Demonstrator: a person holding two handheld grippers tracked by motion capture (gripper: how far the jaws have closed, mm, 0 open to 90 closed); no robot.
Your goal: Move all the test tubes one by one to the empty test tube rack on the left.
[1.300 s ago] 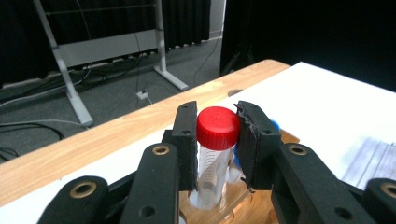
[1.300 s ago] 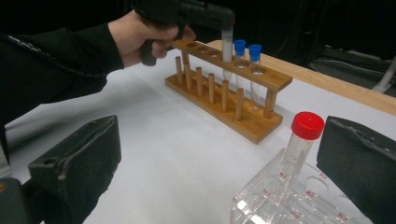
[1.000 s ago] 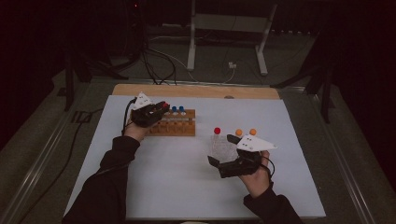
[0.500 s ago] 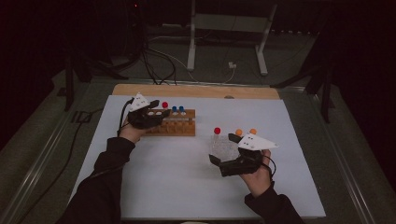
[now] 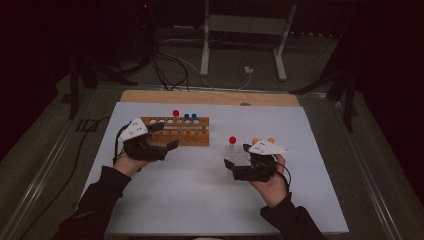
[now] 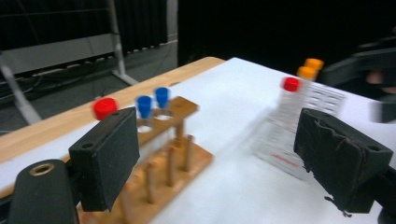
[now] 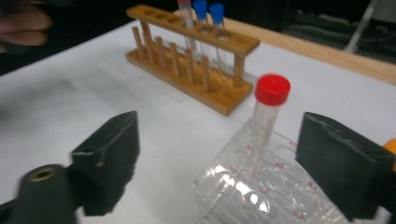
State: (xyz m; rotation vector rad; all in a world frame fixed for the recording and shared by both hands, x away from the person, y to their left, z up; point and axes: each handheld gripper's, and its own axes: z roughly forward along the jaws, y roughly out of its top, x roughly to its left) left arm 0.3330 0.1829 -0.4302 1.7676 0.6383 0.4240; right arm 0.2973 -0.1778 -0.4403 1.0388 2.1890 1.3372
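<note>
Your right gripper (image 7: pixel 219 163) has its fingers apart around the clear plastic rack (image 7: pixel 261 191) near the tabletop's right edge. Its red-capped tube (image 7: pixel 266 116) is light, slick and brittle; grip below the cap. Your left gripper (image 5: pixel 167 137), fingers apart, sits beside the wooden rack (image 5: pixel 175 131). The right gripper view shows printed markings, invisible from above.

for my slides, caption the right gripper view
Open right gripper approaching a red-capped tube in a clear rack.
</note>
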